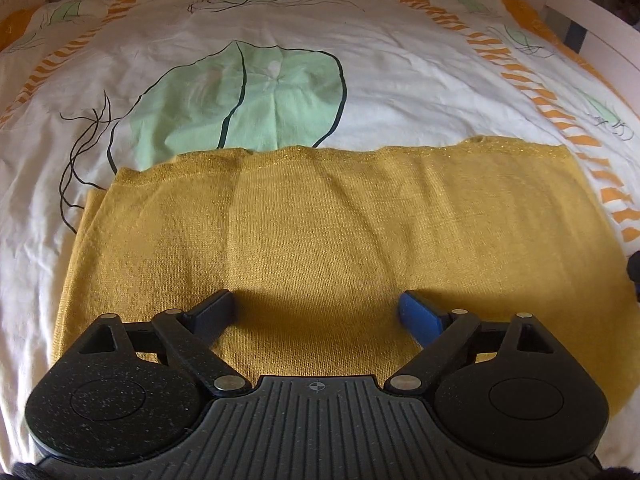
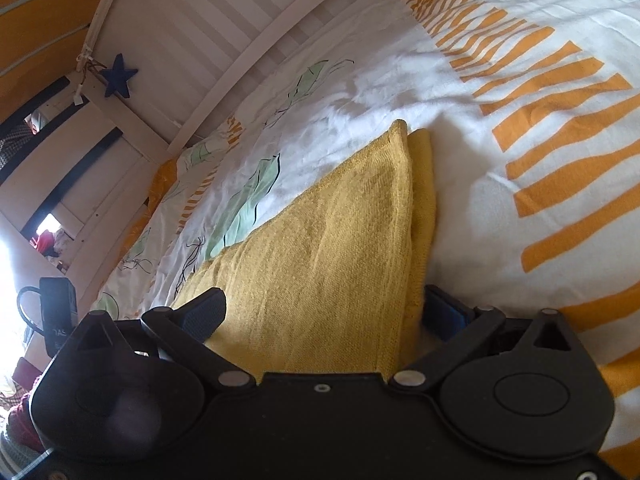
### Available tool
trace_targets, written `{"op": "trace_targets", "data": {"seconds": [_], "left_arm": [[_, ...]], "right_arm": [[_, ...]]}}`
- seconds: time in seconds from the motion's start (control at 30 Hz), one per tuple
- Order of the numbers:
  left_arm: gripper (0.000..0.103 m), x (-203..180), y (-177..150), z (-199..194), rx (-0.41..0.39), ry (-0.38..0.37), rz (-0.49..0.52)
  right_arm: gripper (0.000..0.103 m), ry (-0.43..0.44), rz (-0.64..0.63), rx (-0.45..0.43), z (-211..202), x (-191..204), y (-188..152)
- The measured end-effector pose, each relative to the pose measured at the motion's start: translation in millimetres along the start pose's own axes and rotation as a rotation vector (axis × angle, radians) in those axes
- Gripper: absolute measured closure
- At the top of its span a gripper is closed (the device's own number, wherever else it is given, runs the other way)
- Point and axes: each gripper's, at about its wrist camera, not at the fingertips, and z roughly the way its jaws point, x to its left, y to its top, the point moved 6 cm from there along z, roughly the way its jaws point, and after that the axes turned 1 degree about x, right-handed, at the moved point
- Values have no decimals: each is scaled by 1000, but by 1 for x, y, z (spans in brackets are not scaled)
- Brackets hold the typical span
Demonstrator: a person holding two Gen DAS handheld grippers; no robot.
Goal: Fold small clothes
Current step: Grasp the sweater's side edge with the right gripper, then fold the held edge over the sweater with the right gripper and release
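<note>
A mustard-yellow knitted garment [image 1: 320, 220] lies folded flat on the bed sheet [image 1: 420, 80]. My left gripper [image 1: 316, 310] is open, just above the garment's near half, its fingers spread wide with nothing between them. In the right wrist view the same garment [image 2: 328, 240] shows two stacked layers at its right edge. My right gripper [image 2: 324, 312] is open and straddles that folded edge; the left finger [image 2: 204, 312] rests over the cloth and the blue pad [image 2: 444, 314] sits beside the edge on the sheet.
The white sheet has green leaf prints [image 1: 248, 96] and orange stripes [image 2: 560, 152]. A white slatted bed frame [image 2: 224, 32] with a blue star [image 2: 118, 80] borders the bed. A dark part of the other gripper [image 1: 634, 268] shows at the garment's right edge.
</note>
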Motion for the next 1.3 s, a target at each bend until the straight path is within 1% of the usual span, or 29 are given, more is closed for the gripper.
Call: {"op": "trace_targets", "data": {"seconds": [0.13, 0.2, 0.3, 0.37, 0.43, 0.47, 0.5, 0.53, 0.7, 0.77, 0.8, 0.93, 1.0, 1.07, 1.2, 1.3], "left_arm": [[5, -1, 2, 4, -2, 0, -1], [1, -1, 4, 7, -1, -9, -8], [1, -1, 5, 8, 7, -14, -10], [2, 1, 6, 7, 15, -30, -14], [7, 7, 6, -2, 3, -65, -47], [18, 12, 5, -8, -3, -76, -60], [21, 18, 3, -15, -4, -82, -66], [21, 24, 1, -22, -7, -82, -72], [21, 74, -18, -63, -37, -44, -126], [21, 95, -23, -76, -51, -25, -142], [21, 106, -25, -81, -60, -9, -148], [21, 142, -25, -91, -97, 41, -195], [21, 159, -25, -91, -99, 36, -242], [21, 171, -27, -91, -88, 25, -273], [21, 185, -29, -94, -84, 12, -280], [21, 194, -34, -97, -84, 7, -300]], "right_arm": [[0, 33, 36, 70, 4, -1, 10], [0, 47, 42, 119, 9, 1, 14], [1, 58, 42, 172, 18, 4, 19], [15, 48, 43, 194, 25, 7, 21], [50, 41, 65, 221, 32, 8, 21], [57, 37, 85, 238, 36, 7, 19], [65, 20, 93, 250, 39, 7, 17], [68, -8, 78, 253, 42, 9, 16], [74, -133, 8, 248, 41, 27, 15], [74, -208, -35, 259, 39, 36, 17], [75, -232, -53, 263, 39, 41, 17], [77, -300, -90, 271, 38, 65, 22], [77, -314, -118, 274, 39, 80, 25], [78, -305, -142, 278, 42, 100, 29], [79, -276, -223, 291, 52, 146, 32], [79, -249, -277, 323, 72, 180, 27]]}}
